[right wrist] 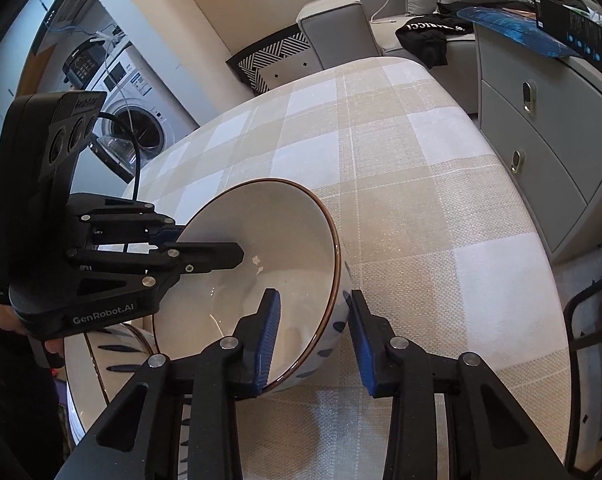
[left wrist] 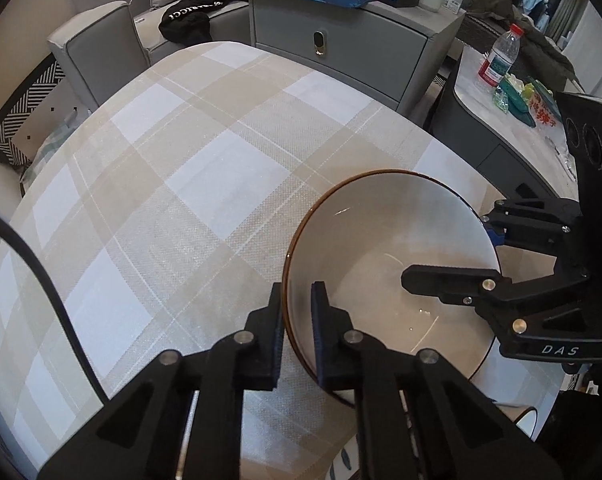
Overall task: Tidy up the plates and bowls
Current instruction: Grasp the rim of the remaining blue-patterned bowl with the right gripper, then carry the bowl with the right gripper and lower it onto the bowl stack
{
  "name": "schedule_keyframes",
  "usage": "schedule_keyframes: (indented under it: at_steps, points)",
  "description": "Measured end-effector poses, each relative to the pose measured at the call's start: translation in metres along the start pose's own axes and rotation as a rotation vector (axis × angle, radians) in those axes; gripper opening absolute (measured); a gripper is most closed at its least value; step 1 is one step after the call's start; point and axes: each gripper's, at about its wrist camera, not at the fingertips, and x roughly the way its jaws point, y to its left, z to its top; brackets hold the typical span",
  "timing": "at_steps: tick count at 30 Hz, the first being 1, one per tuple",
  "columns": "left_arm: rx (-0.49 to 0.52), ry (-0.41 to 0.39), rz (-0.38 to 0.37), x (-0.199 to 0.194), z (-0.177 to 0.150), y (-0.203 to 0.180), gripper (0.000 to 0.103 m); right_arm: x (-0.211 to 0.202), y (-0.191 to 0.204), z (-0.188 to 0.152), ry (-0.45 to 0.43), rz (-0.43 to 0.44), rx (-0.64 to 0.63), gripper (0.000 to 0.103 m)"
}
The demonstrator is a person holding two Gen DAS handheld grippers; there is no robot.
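A: Bowl [left wrist: 389, 264] on the checked tabletop [left wrist: 181, 184], near its edge, gripped from both sides.

B: Fingers?

A: Left gripper [left wrist: 297, 336] pinches the rim, one finger inside, one outside. Right gripper [right wrist: 313, 340] straddles the opposite wall; the outer finger looks slightly off it, hard to tell.

B: Step?

A: Grasping to lift. Next needs a level, joint raise. A second dish [right wrist: 101, 364] beside it is mostly cut off.

Grey drawer cabinet [left wrist: 341, 56], sofa [right wrist: 381, 20] and washing machine [right wrist: 137, 120] surround the checked table [left wrist: 205, 184].
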Motion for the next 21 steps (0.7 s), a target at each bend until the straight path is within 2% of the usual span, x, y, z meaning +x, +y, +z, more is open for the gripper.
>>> schedule_keyframes:
  at_steps: [8, 21]
  points:
    - [0.012, 0.013, 0.014, -0.004, 0.002, -0.002, 0.008, -0.001, -0.005, 0.001, -0.006, 0.027, 0.060, 0.029]
    - [-0.013, -0.010, 0.008, -0.014, 0.008, 0.002, 0.006, -0.010, -0.005, 0.004, -0.025, 0.035, 0.063, 0.023]
